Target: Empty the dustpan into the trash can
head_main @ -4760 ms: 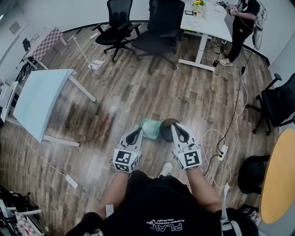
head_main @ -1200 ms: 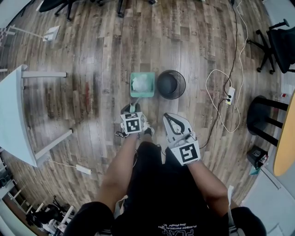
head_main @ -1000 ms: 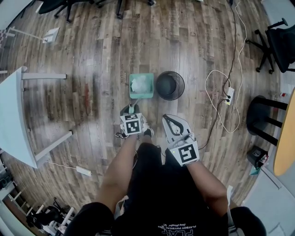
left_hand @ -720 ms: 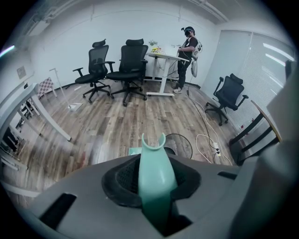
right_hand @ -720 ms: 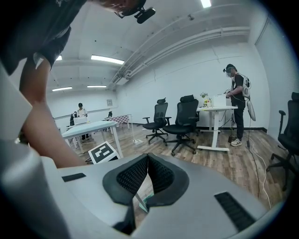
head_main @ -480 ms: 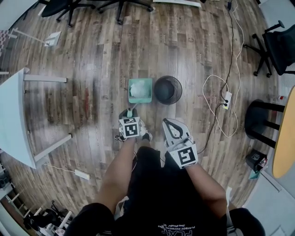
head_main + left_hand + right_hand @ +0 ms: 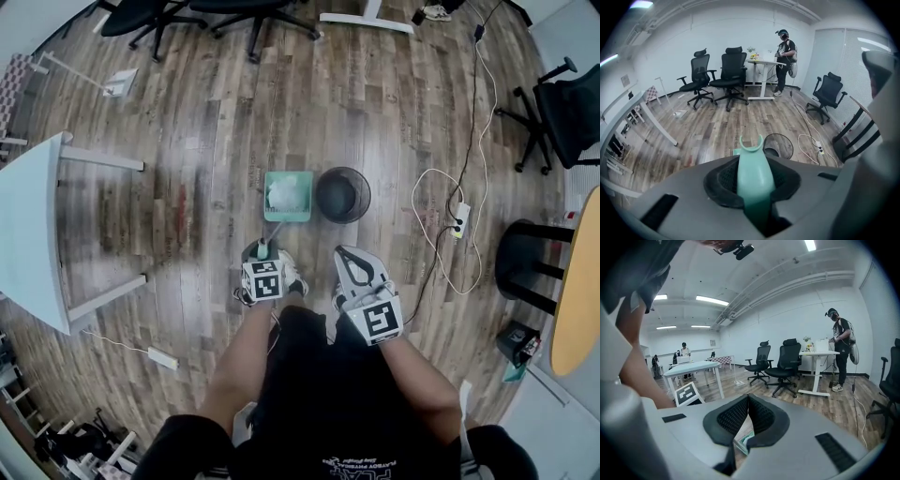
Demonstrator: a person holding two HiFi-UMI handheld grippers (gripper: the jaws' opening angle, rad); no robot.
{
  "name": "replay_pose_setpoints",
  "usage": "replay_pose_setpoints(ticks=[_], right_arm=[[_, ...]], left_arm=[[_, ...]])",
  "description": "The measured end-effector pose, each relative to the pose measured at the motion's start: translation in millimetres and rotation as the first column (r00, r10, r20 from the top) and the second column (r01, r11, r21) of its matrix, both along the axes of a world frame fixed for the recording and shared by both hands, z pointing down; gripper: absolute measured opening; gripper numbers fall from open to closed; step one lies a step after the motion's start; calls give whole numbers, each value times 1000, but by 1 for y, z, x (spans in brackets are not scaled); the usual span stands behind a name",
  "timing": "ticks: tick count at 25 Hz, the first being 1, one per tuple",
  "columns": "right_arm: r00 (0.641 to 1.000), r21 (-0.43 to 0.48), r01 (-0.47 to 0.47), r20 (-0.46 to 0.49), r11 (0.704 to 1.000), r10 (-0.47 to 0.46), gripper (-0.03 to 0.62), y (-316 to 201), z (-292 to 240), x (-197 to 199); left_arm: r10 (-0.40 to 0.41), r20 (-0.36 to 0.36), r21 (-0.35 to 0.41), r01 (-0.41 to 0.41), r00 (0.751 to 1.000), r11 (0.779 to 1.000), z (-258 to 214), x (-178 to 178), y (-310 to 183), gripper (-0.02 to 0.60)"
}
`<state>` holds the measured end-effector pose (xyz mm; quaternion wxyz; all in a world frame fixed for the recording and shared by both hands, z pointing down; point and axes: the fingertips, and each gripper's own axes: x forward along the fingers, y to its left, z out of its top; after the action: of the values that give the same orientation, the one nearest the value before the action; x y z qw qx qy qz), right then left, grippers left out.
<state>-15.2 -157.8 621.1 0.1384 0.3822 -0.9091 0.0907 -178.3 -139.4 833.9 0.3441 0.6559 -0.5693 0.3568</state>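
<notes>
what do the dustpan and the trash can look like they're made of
dustpan: probably moulded plastic, mint green, smooth with a soft sheen on its handle.
trash can: black, likely metal wire mesh; its wall looks see-through in the left gripper view.

A wood-plank floor [image 7: 187, 141] filled the head view. A long white table [image 7: 28, 225] ran along the left edge, and a white power strip [image 7: 161, 358] lay on the floor toward the lower left. At the right, a white cable [image 7: 414, 192] looped to a second power strip [image 7: 457, 225]. Beside it stood a black stool [image 7: 523, 255], and a yellow round tabletop [image 7: 574, 300] cut the right edge. Black office chairs [image 7: 251, 21] lined the top — another chair [image 7: 567, 94] sat at upper right. In the left gripper view, upper centre, a person [image 7: 783, 54] stood at a far white table [image 7: 761, 62] — two black chairs [image 7: 731, 70] just left of it.
</notes>
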Motion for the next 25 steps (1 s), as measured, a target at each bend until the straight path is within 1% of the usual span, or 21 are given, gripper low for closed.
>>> replay_pose_setpoints(ticks=[6,8,10,12,14,17,19,22,25], right_arm=[[999,40,38,-5,998,-38,23,9,-12,13],[998,62,57,-9,996,-56,23,14,-18,19],[998,82,61,9,995,-62,23,18,-27,25],[997,99,61,29,993,-65,23,18,-36,34],[996,110,69,41,992,-74,23,17,-42,42],[997,100,71,25,992,-74,23,19,-47,59],[998,99,50,19,994,-52,23,22,-50,73],[1000,104,15,14,994,-16,23,28,-53,88],[999,110,31,-21,993,-29,23,46,-49,89]], left_arm=[[-15,20,62,14,1000,998,-39,6,25,97],[-12,36,86,9,999,996,-56,8,35,97],[-5,58,111,-2,998,994,-73,8,47,97],[-3,79,146,-8,997,989,-93,12,55,97],[-19,95,187,1,995,982,-112,13,62,97],[-34,116,237,6,993,972,-138,18,76,97],[-23,138,251,-12,990,968,-155,22,87,97],[13,172,280,-62,985,958,-173,26,100,97],[51,201,302,-112,978,947,-184,25,114,97]])
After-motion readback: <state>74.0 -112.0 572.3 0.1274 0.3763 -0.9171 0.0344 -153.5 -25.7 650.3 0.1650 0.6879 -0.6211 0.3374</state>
